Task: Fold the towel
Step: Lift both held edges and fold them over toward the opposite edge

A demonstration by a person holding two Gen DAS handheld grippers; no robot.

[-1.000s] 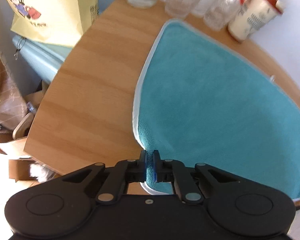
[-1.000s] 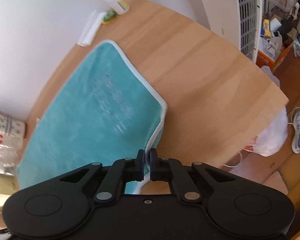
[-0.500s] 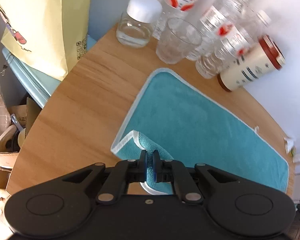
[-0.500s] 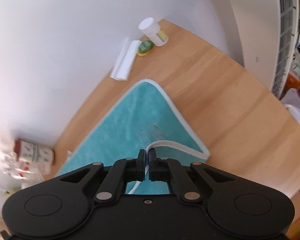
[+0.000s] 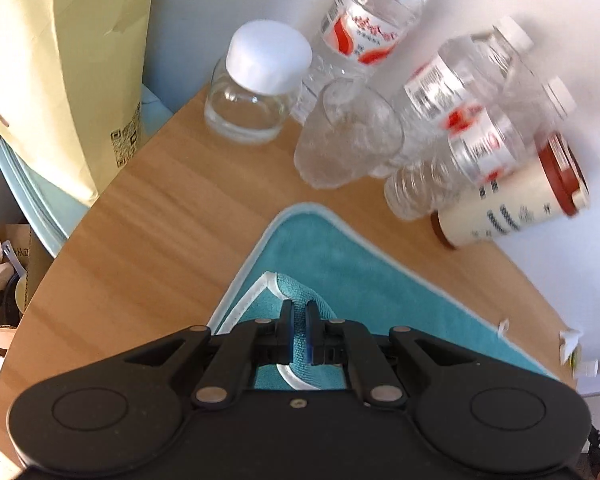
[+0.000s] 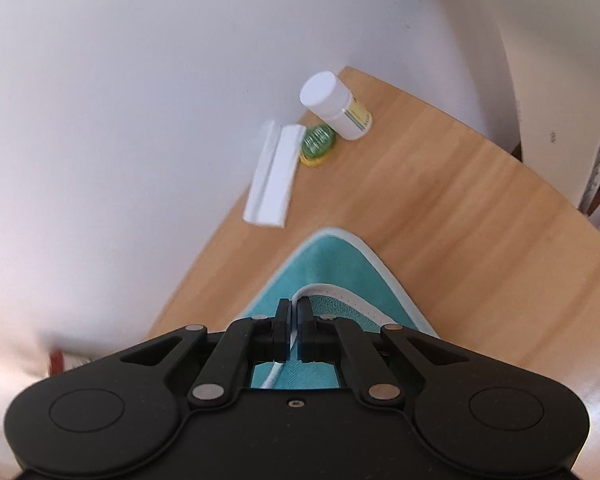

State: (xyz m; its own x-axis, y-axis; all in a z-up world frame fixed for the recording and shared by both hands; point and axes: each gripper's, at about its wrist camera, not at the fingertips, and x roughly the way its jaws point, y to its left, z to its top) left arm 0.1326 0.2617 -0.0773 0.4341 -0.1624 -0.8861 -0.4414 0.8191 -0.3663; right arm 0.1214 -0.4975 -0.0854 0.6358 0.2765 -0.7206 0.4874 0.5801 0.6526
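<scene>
A teal towel (image 5: 364, 280) with a white hem lies on the wooden table (image 5: 148, 216), its near half lifted and doubled over the far half. My left gripper (image 5: 299, 308) is shut on one near corner, which hangs just short of the far left corner. In the right wrist view the same towel (image 6: 332, 268) shows its far right corner, and my right gripper (image 6: 295, 306) is shut on the white hem of the other near corner, close above it. The middle of the towel is hidden under both grippers.
Past the towel's left corner stand a lidded glass jar (image 5: 256, 88), a drinking glass (image 5: 346, 144), several water bottles (image 5: 452, 120) and a cream cup with a red lid (image 5: 516, 204). A white pill bottle (image 6: 336, 106), green disc (image 6: 318, 144) and white strip (image 6: 274, 178) lie by the wall. A yellow paper bag (image 5: 60, 60) stands left.
Both grippers have carried the near corners up and forward over the towel toward the far edge. The far corners, bottles and pill bottle now look much closer.
</scene>
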